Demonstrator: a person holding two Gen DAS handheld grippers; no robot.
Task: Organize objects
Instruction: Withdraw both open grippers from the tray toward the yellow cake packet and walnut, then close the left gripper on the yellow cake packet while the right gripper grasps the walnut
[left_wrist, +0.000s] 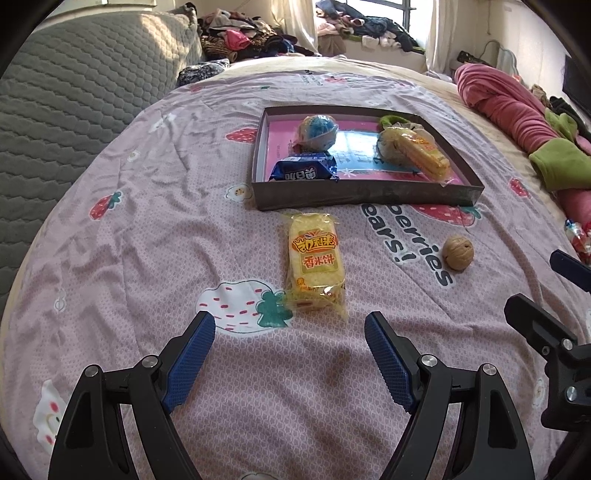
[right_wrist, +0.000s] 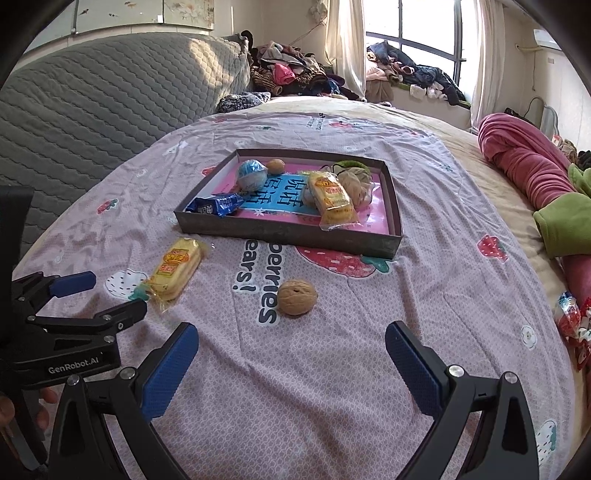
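On the left of the bed, the left gripper (left_wrist: 290, 332) hangs over the pink strawberry-print bedsheet (left_wrist: 147, 229) with its jaws spread wide and nothing between them. Straight ahead of those jaws, just beyond the blue pads, lies the yellow rice-cracker packet (left_wrist: 316, 264). Its long axis runs near to far, almost in line with the way the gripper points, so the two pads stand either side of its narrow width. The crinkled near end of the wrapper is the part closest to the jaws. In the right wrist view the same packet (right_wrist: 176, 273) sits just beside the left gripper's fingertip, apart from it.

Further right, the walnut (right_wrist: 297, 296) rests on the sheet by the printed lettering, well apart from the packet. The right gripper (right_wrist: 291, 345) points at it from the near side, jaws likewise spread and empty, with the nut just ahead of the gap and slightly left of its middle. Being round, it offers no axis to line up with.

Beyond both items, toward the far side, stands the shallow dark tray (left_wrist: 362, 195), already holding a blue snack packet (left_wrist: 304, 168), a blue ball (left_wrist: 317, 131), another yellow packet (left_wrist: 424, 155) and, in the right wrist view, a second walnut (right_wrist: 275, 166).

By this layout each hand is nearer its own target: the left to the packet, the right to the walnut, and both items likely belong in the tray.
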